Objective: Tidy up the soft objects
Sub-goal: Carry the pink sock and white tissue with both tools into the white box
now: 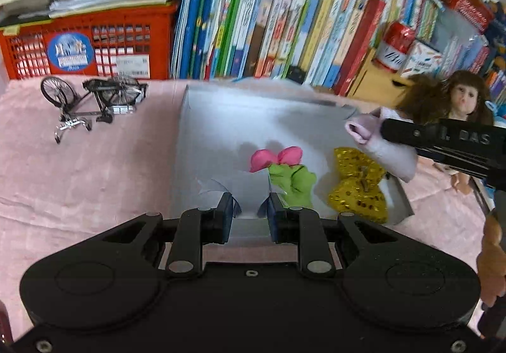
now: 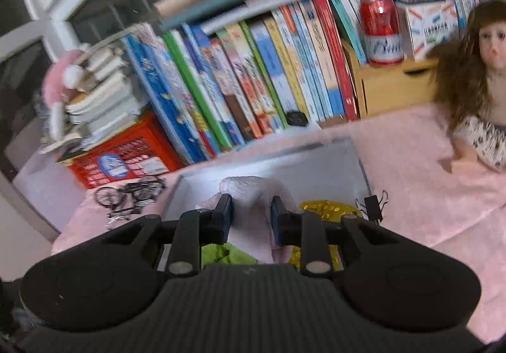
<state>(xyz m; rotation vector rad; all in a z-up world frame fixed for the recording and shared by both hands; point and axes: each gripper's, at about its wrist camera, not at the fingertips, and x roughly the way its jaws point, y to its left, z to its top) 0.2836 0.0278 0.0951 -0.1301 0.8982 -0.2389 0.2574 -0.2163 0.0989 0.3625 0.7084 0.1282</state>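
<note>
A grey tray (image 1: 221, 119) lies on the pink cloth. In it are a green soft toy with pink ends (image 1: 286, 169) and a gold sequin bow (image 1: 359, 185). My left gripper (image 1: 249, 204) is open and empty at the tray's near edge, just left of the green toy. My right gripper (image 2: 251, 210) is shut on a pale pink soft toy (image 2: 253, 195) and holds it over the tray (image 2: 284, 163). The same toy (image 1: 379, 144) shows in the left wrist view, hanging from the right gripper's fingers above the tray's right side. The gold bow (image 2: 329, 209) and green toy (image 2: 221, 253) lie below it.
A doll with brown hair (image 2: 480, 75) sits on the cloth at the right. A small metal bicycle (image 1: 91, 100) stands left of the tray. A black binder clip (image 2: 374, 203) lies by the tray's right edge. A red crate (image 1: 88, 46), rows of books (image 1: 284, 21) and a red can (image 2: 381, 32) line the back.
</note>
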